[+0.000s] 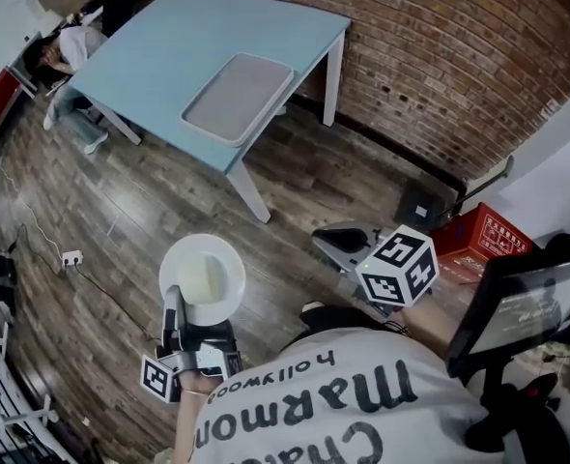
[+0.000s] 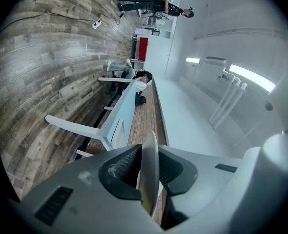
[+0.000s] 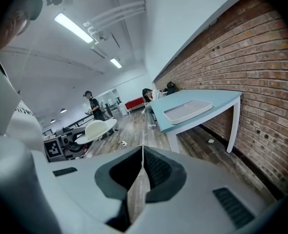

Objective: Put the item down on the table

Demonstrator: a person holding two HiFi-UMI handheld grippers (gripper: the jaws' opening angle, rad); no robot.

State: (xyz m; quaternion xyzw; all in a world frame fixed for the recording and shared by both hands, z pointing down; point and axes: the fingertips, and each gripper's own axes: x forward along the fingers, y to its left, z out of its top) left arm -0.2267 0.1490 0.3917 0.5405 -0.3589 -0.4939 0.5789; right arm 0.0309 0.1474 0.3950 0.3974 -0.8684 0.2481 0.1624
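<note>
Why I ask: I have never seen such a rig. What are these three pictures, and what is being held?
There is no robot here. A person holds a two-jaw gripper in each hand. The head view comes from a camera on the person's head, looking steeply down. The two gripper views come from cameras riding on the grippers, each looking along its own jaws. The left gripper is clamped on the rim of a white plate, held above the wooden floor. The right gripper is shut and empty. Ahead stands a light blue table with a grey tray lying on it.
</note>
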